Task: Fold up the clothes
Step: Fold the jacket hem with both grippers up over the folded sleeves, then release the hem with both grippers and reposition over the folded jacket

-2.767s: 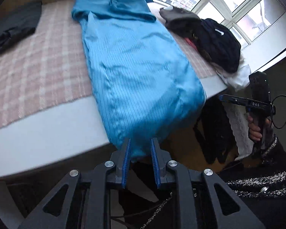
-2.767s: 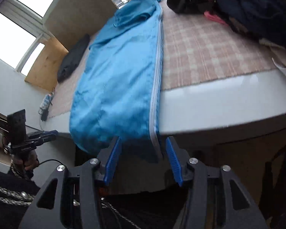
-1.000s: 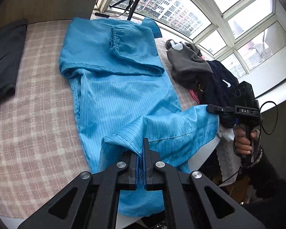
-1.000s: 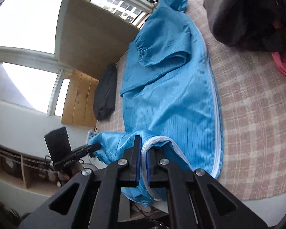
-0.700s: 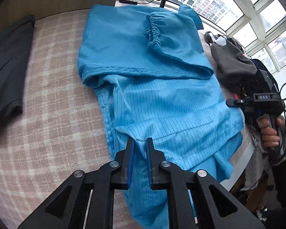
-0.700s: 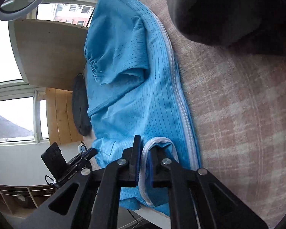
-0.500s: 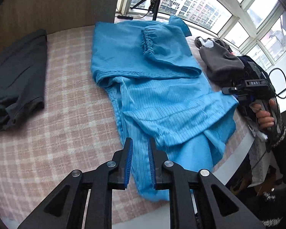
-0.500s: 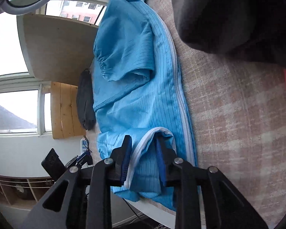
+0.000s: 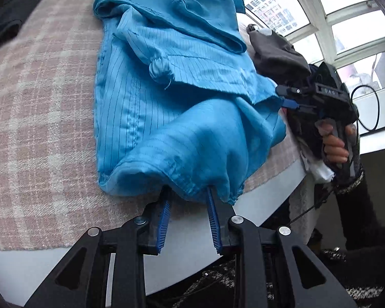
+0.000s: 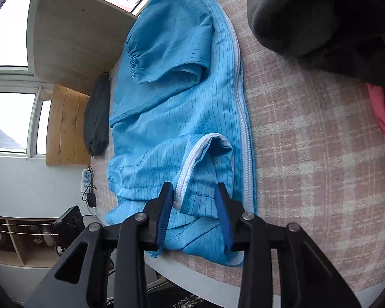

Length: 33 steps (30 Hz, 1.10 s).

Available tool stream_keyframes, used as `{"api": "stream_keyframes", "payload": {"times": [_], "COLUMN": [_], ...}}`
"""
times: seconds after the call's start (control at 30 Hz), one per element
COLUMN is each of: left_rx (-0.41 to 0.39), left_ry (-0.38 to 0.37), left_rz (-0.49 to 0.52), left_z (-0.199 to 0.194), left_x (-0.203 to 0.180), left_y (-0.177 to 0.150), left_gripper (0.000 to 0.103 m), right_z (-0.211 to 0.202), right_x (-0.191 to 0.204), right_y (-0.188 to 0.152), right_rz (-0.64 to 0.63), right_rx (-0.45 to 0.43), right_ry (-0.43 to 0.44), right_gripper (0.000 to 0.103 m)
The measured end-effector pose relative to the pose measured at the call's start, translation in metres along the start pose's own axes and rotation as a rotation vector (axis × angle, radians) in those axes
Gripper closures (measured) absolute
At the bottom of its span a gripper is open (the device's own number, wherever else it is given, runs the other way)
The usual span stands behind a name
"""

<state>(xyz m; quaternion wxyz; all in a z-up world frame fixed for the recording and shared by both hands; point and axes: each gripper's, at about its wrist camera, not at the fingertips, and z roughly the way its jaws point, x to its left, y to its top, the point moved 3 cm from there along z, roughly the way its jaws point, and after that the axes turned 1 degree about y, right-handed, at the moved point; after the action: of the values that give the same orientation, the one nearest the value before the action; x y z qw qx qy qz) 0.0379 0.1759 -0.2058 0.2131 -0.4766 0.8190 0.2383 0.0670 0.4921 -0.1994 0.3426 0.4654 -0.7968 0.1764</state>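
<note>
Fabric of the blue garment (image 9: 182,107) is lying folded over itself on the pink plaid cloth (image 9: 38,118) in the left wrist view, its gathered hem sitting just ahead of the left gripper (image 9: 187,205), whose blue-padded fingers (image 9: 164,215) are standing apart and gripping nothing, while the right gripper (image 9: 292,102) is hovering at the garment's far edge in the person's hand (image 9: 333,146). Seen from the right wrist view, the right gripper (image 10: 193,205) is spreading its fingers apart over the folded-back corner with the white zipper (image 10: 241,113), and dark clothes (image 10: 320,18) are piling beside the garment.
</note>
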Motion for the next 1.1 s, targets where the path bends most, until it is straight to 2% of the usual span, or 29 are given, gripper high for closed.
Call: {"api": "stream_keyframes", "payload": {"times": [0.03, 0.07, 0.17, 0.2, 0.27, 0.33, 0.37, 0.4, 0.47, 0.57, 0.6, 0.73, 0.77, 0.87, 0.9, 0.97, 1.07, 1.1], "left_rx": [-0.010, -0.022, -0.079, -0.121, -0.183, -0.219, -0.241, -0.254, -0.268, -0.270, -0.271, -0.243, -0.218, -0.175, -0.171, -0.167, -0.147, -0.151], "left_ry": [-0.006, -0.013, -0.039, -0.010, 0.034, 0.043, 0.055, 0.068, 0.081, 0.093, 0.116, 0.193, 0.198, 0.219, 0.233, 0.266, 0.304, 0.295], "left_rz": [-0.003, -0.007, -0.050, -0.055, -0.085, -0.082, -0.066, -0.036, -0.004, -0.008, -0.009, 0.062, 0.068, 0.112, 0.134, 0.165, 0.173, 0.172], "left_z": [-0.002, -0.005, -0.021, -0.029, -0.043, -0.061, -0.070, -0.078, -0.086, -0.087, -0.084, -0.066, -0.058, -0.034, -0.024, -0.005, 0.021, 0.020], "left_x": [0.002, 0.003, 0.007, 0.009, 0.015, 0.017, 0.016, 0.013, 0.014, 0.024, 0.025, 0.027, 0.028, 0.026, 0.024, 0.021, 0.021, 0.017], "left_y": [0.004, 0.010, 0.049, 0.070, 0.107, 0.124, 0.129, 0.127, 0.118, 0.102, 0.098, 0.088, 0.091, 0.109, 0.119, 0.142, 0.169, 0.170], "left_gripper": [0.090, 0.102, 0.102, 0.100, 0.098, 0.096, 0.092, 0.089, 0.080, 0.080, 0.080, 0.080, 0.080, 0.080, 0.080, 0.080, 0.080, 0.080], "right_z": [0.001, 0.002, -0.002, -0.007, -0.017, -0.022, -0.027, -0.033, -0.044, -0.050, -0.050, -0.034, -0.029, -0.008, -0.004, 0.004, 0.004, 0.003], "right_x": [0.001, 0.003, 0.011, 0.014, 0.018, 0.014, 0.013, 0.015, 0.018, 0.018, 0.018, 0.015, 0.010, 0.004, 0.004, 0.003, 0.001, 0.000], "right_y": [0.001, 0.003, 0.027, 0.043, 0.077, 0.095, 0.097, 0.095, 0.084, 0.059, 0.048, 0.008, 0.002, -0.006, -0.007, -0.009, -0.017, -0.021], "right_rz": [0.006, 0.012, 0.071, 0.068, 0.074, 0.141, 0.145, 0.117, 0.048, -0.037, -0.069, -0.226, -0.249, -0.289, -0.306, -0.337, -0.349, -0.356], "right_rx": [0.005, 0.011, -0.013, -0.056, -0.145, -0.130, -0.127, -0.136, -0.150, -0.137, -0.138, -0.123, -0.107, -0.045, -0.035, -0.017, 0.004, 0.010], "right_ry": [0.033, 0.071, 0.176, 0.177, 0.151, 0.171, 0.196, 0.193, 0.153, 0.111, 0.090, -0.160, -0.196, -0.224, -0.243, -0.276, -0.268, -0.265], "right_gripper": [0.084, 0.091, 0.091, 0.091, 0.087, 0.079, 0.072, 0.069, 0.067, 0.067, 0.067, 0.067, 0.067, 0.068, 0.069, 0.091, 0.095, 0.095]}}
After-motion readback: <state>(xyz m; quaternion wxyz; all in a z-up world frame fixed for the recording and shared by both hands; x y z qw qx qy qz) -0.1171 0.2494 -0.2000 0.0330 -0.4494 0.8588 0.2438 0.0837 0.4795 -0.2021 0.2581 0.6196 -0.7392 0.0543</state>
